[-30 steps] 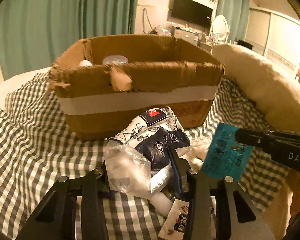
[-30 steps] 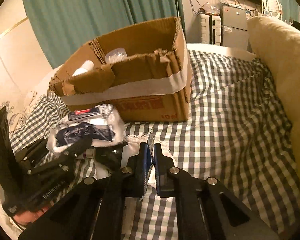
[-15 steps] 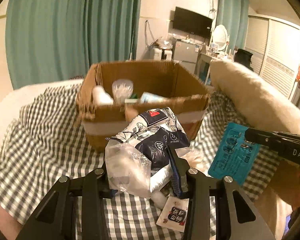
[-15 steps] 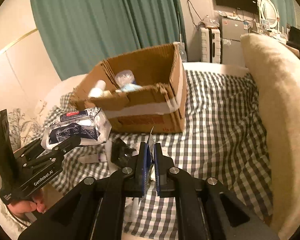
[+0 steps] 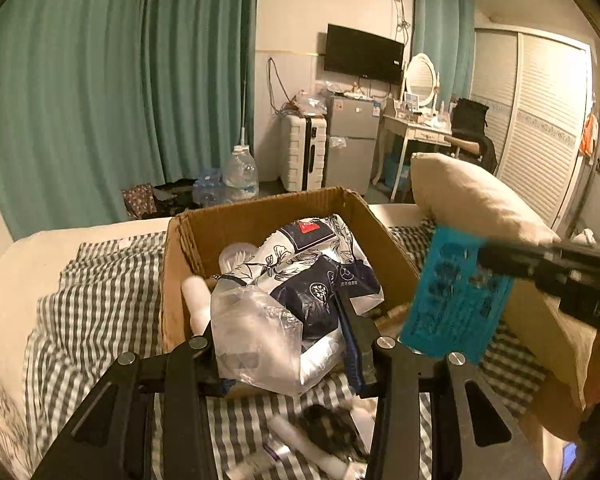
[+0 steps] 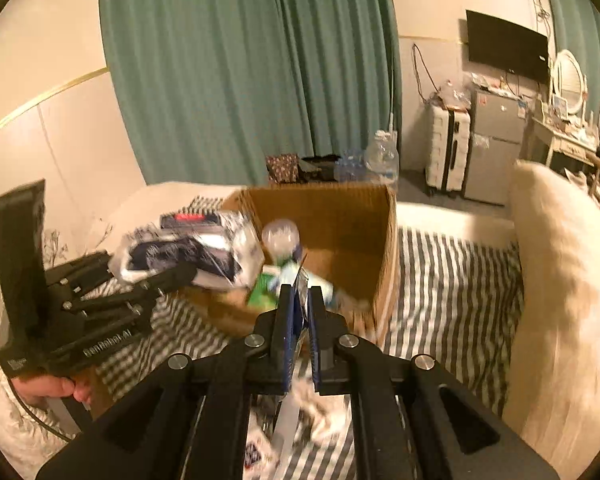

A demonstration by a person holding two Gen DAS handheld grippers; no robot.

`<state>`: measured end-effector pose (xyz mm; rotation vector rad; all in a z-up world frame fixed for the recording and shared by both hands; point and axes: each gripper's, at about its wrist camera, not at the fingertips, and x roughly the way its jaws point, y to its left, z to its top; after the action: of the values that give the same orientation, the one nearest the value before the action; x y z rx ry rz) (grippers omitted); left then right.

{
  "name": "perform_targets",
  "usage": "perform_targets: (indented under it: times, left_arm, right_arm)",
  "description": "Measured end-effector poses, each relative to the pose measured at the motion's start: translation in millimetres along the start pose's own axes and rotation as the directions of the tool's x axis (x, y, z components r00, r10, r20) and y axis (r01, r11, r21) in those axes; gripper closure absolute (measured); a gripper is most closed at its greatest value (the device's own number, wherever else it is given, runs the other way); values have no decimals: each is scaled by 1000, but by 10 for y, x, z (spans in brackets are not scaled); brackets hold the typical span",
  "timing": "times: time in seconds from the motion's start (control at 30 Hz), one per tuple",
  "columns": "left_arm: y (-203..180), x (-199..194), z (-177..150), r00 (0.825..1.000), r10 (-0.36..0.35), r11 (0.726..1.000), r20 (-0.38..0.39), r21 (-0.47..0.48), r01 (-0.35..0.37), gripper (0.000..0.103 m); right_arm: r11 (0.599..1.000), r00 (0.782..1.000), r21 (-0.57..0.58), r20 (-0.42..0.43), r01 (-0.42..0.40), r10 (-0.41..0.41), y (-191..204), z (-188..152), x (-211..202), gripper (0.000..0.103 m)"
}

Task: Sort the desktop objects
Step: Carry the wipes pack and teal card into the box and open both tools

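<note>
My left gripper point(image 5: 284, 340) is shut on a floral white-and-navy packet point(image 5: 312, 268) bundled with a clear plastic bag point(image 5: 256, 340), held over the near edge of the open cardboard box point(image 5: 172, 280). My right gripper point(image 6: 301, 300) is shut on a thin teal sachet point(image 5: 456, 300), seen edge-on in the right wrist view point(image 6: 300, 280), held at the box's right side. The box point(image 6: 384, 264) holds a white bottle point(image 5: 196, 304), a clear round container point(image 6: 280, 236) and a green item point(image 6: 262, 292). The left gripper with its packet point(image 6: 188, 252) shows left of the box.
The box stands on a bed with a grey checked cloth point(image 5: 92, 312). Small loose items point(image 5: 312, 436) lie on the cloth below my left gripper. A large beige pillow point(image 6: 556, 280) lies to the right. A suitcase, fridge and dressing table stand behind.
Both grippers have risen and moved forward toward the box with their loads. The box interior now shows from above, and the floral packet is over its near edge.
</note>
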<state>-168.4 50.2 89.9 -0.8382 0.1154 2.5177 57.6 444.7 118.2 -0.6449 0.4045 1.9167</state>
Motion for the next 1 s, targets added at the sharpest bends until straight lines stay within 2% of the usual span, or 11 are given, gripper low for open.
perform_targets:
  times: [0.07, 0.2, 0.37, 0.43, 0.47, 0.5, 0.53, 0.6, 0.63, 0.73, 1.0]
  left_arm:
    - [50, 120, 78, 1000, -1, 1000, -5, -2, 1, 61]
    - [262, 543, 188, 999, -6, 998, -46, -69, 3, 61]
    - [392, 971, 149, 992, 75, 996, -97, -30, -78, 61]
    - [441, 1097, 121, 989, 83, 996, -125, -29, -87, 56]
    - [458, 1132, 119, 987, 89, 995, -133, -32, -94, 49]
    - [480, 1160, 95, 985, 102, 994, -142, -33, -108, 36]
    - [500, 1164, 92, 983, 110, 993, -144, -33, -116, 25]
    - [526, 1124, 85, 983, 128, 991, -132, -32, -133, 12]
    - [515, 1071, 78, 982, 146, 988, -121, -24, -150, 6]
    - [468, 864, 59, 977, 190, 982, -92, 7, -190, 6]
    - [297, 10, -114, 988, 151, 988, 26, -18, -151, 0]
  right_arm:
    - [1000, 1000, -7, 1, -1, 1, -30, 200, 146, 96]
    - [999, 1000, -36, 3, 19, -19, -49, 487, 469, 97]
    - [997, 998, -52, -36, 50, -52, -118, 571, 1023, 96]
    - [996, 996, -39, -43, 76, -78, -154, 558, 1196, 96]
    - [996, 995, -22, -45, 90, -91, -179, 549, 1253, 96]
    - [995, 994, 1, -48, 97, -97, -216, 546, 1316, 90]
    - [995, 994, 23, -53, 101, -100, -247, 539, 1367, 66]
    - [992, 992, 44, -50, 115, -113, -277, 520, 1375, 40]
    - [992, 993, 53, -30, 116, -115, -293, 504, 1325, 40]
    - [990, 992, 63, -14, 123, -123, -338, 468, 1124, 40]
    - [986, 987, 70, 48, 153, -156, -245, 324, 321, 39]
